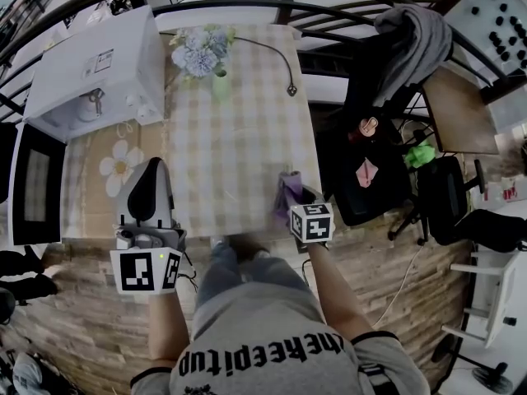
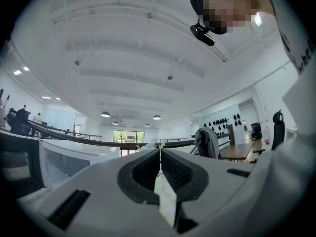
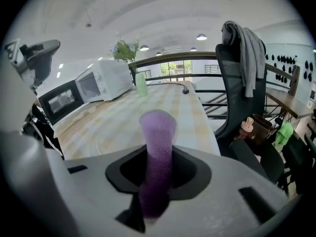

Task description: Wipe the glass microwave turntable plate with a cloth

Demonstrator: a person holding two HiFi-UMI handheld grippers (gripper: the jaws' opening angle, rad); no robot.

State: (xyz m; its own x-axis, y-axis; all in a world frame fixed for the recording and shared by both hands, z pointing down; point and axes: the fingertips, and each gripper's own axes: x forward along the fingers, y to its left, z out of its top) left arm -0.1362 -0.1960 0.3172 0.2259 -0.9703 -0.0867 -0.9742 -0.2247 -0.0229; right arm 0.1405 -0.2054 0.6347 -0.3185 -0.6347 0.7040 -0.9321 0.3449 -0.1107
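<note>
We hold the right gripper [image 3: 158, 152] clenched on a purple cloth [image 3: 157, 127], which stands upright out of its jaws at the table's near edge. The glass turntable plate [image 3: 106, 132] lies flat on the checked tablecloth [image 3: 163, 95], just ahead and to the left. The left gripper [image 2: 159, 157] points upward, its jaws closed on nothing.

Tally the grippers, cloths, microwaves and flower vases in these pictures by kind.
grippers: 2, the left gripper and the right gripper
purple cloth: 1
microwave: 1
vase of flowers: 1
total: 5
</note>
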